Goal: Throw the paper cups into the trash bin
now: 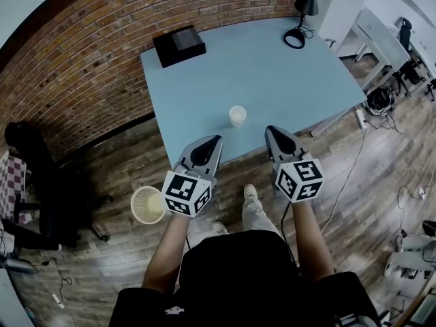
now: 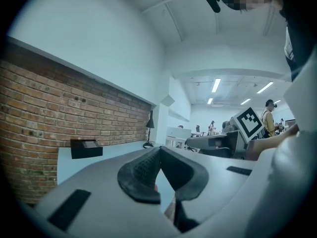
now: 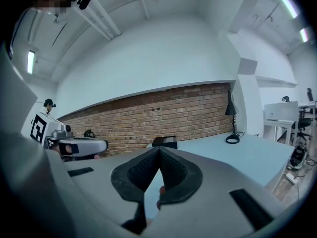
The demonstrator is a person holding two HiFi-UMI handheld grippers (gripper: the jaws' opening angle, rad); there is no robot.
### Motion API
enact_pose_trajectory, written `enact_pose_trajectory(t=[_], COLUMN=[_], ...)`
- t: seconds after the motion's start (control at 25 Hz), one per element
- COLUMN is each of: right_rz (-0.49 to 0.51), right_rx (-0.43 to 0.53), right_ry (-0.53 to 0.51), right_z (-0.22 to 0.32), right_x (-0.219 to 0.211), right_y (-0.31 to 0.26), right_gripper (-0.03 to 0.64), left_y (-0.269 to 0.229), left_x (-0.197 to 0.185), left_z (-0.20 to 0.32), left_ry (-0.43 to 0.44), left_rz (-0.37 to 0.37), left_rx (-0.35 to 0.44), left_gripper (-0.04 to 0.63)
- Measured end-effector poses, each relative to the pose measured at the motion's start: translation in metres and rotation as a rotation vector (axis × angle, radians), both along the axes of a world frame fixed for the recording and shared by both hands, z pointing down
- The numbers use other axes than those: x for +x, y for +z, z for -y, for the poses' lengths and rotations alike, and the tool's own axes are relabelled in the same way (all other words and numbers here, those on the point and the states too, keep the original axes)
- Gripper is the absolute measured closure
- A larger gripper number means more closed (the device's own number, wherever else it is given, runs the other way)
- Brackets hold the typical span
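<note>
A single white paper cup (image 1: 237,116) stands upright near the front edge of the light blue table (image 1: 286,80). A pale mesh trash bin (image 1: 148,204) sits on the wooden floor, left of the person's legs and beside my left gripper's marker cube. My left gripper (image 1: 217,139) hovers at the table's front edge, just left of and nearer than the cup; its pads (image 2: 143,170) meet at the tip with nothing between them. My right gripper (image 1: 270,129) is just right of the cup, its pads (image 3: 173,175) closed together and empty. Neither gripper view shows the cup.
A black box (image 1: 178,45) lies at the table's far left corner, by the brick wall. A black desk lamp (image 1: 300,26) stands at the far right. A dark office chair (image 1: 41,189) is on the floor at left. Cables and a power strip (image 1: 361,118) lie to the right.
</note>
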State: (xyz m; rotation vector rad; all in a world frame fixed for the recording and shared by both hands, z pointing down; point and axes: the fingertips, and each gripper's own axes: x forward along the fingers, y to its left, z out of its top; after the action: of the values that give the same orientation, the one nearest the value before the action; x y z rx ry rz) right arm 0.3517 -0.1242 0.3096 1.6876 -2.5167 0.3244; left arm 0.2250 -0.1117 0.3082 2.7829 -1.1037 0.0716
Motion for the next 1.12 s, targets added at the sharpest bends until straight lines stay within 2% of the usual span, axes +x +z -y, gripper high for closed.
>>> enact_pose_trajectory(t=[0.2, 0.4, 0.64, 0.88, 1.12], right_rz=[0.010, 0.020, 0.024, 0.019, 0.010], right_rx=[-0.013, -0.038, -0.082, -0.145, -0.210], right_ry=[-0.021, -0.033, -0.041, -0.063, -0.081], right_z=[0.040, 0.081, 0.119, 0.155, 0.180], right_x=[0.019, 0.035, 0.058, 0.069, 0.084], right_y=[0.003, 0.017, 0.035, 0.062, 0.092], right_gripper=[0.612, 0.612, 0.612, 0.612, 0.612], left_y=[0.014, 0.035, 0.067, 0.105, 0.142], left_x=[0.020, 0.047, 0.074, 0.088, 0.100], left_z=[0.030, 0.060, 0.094, 0.124, 0.149], left_ry=[-0.009, 0.040, 0.054, 0.042, -0.010], left_rz=[0.032, 0.072, 0.128, 0.185, 0.265], left_rx=[-0.034, -0.071, -0.134, -0.206, -0.251], left_gripper=[0.592, 0.592, 0.592, 0.592, 0.590])
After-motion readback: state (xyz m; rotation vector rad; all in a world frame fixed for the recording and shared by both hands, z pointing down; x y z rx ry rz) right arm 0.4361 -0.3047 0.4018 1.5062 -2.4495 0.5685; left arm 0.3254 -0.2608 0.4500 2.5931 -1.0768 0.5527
